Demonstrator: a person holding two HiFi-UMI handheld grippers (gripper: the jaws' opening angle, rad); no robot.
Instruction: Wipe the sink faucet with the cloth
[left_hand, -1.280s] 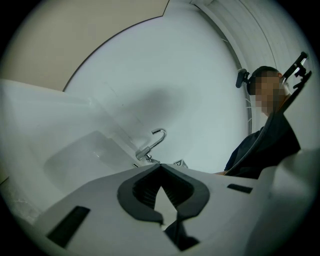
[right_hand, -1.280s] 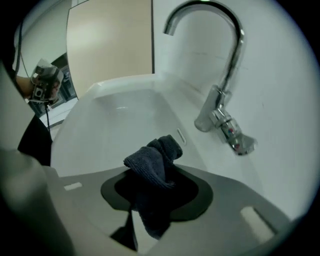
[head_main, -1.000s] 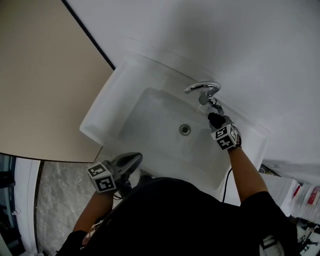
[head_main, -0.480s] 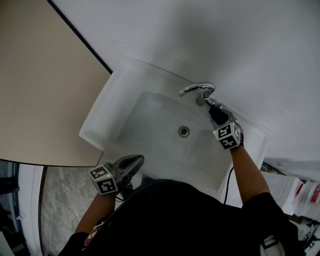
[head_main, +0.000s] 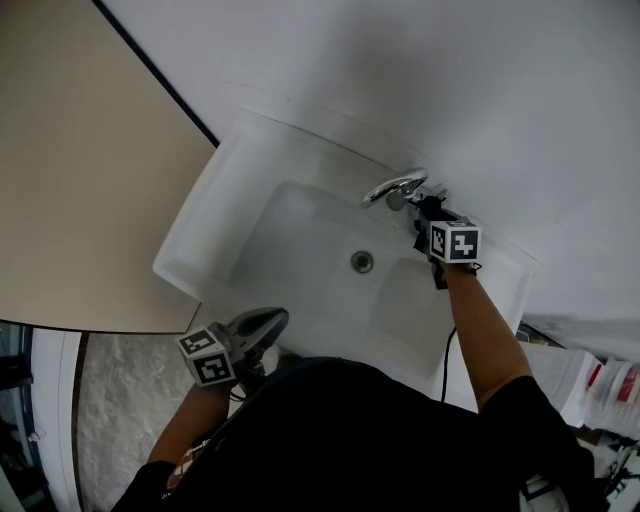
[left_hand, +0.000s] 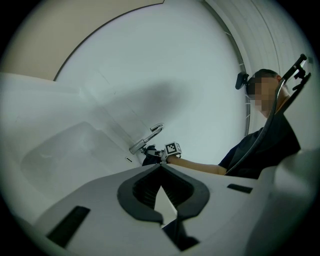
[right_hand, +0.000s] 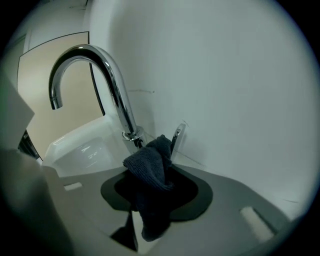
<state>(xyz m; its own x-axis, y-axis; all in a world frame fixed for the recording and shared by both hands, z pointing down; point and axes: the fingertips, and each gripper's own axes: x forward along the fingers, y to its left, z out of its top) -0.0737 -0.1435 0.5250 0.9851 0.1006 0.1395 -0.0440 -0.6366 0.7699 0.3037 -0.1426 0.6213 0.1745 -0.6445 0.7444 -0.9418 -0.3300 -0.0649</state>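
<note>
Clamping a dark blue cloth (right_hand: 149, 167) between its jaws, the right hand-held gripper (head_main: 422, 207) sits at the centre right of the head view, at the back rim of the white sink (head_main: 198, 232) and just beside the chrome faucet (head_main: 393, 186). In the right gripper view the cloth bunches up from the jaws in the lower middle, its top fold just in front of the faucet's base and the small lever (right_hand: 177, 135); whether it touches either cannot be told. The left hand-held gripper (head_main: 272, 318), at the lower left of the head view near the sink's front edge, has its jaws pressed together on nothing, well apart from the faucet.
</note>
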